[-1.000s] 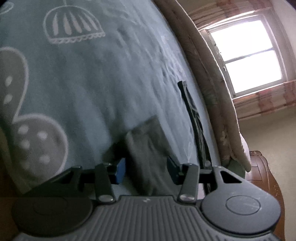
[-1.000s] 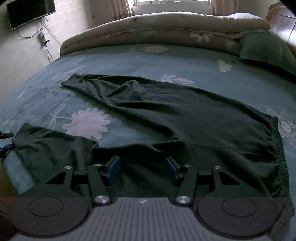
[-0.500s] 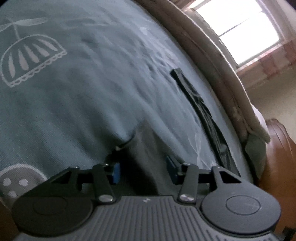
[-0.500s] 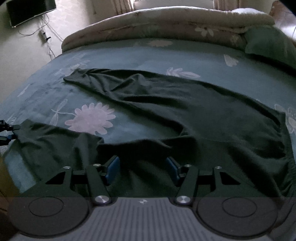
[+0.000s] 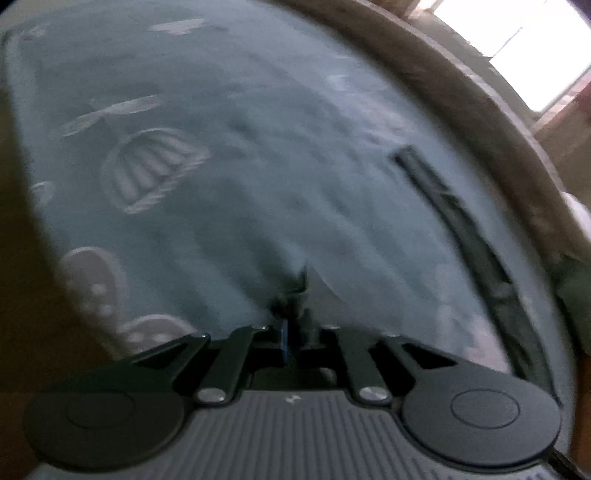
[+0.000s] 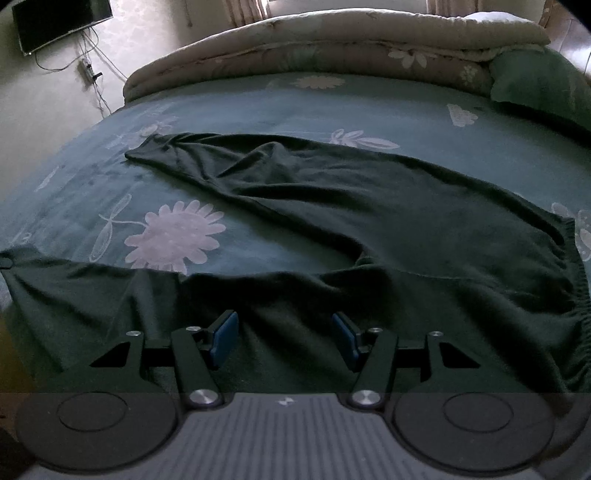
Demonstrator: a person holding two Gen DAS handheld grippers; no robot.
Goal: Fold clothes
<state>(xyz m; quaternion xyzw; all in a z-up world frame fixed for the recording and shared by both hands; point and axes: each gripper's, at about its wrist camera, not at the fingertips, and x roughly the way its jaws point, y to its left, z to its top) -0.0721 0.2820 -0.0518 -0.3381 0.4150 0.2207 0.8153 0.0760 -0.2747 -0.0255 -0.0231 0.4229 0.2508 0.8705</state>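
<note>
Nearest the left wrist camera, the left hand-held gripper [image 5: 293,334] has drawn its blue-padded fingers together; half a second ago they stood apart around a grey fold of cloth, and now they pinch a small dark tuft of the trousers [image 6: 369,229] at the hem of one leg. In the right wrist view that pinched cuff sits at the far left edge, and the near leg has been pulled longer and flatter toward that edge than a second ago.

The right hand-held gripper [image 6: 284,338] hovers with its fingers spread wide over the near leg, gripping nothing, as in the earlier frames.

The trousers are a dark green, soft, matte knit, lying in a loose V on the bed [image 6: 258,107]: one leg runs along the near edge, the other slants away to a wrinkled cuff, and the gathered elastic waistband puckers at the right. The bed sheet is teal, smooth, printed with pale daisies and leaves.

Beyond lies a rolled beige quilt [image 6: 332,40], puffy and floral, with a green pillow [image 6: 535,85] at its right end. A flat black television [image 6: 59,22] hangs on the far wall.
</note>
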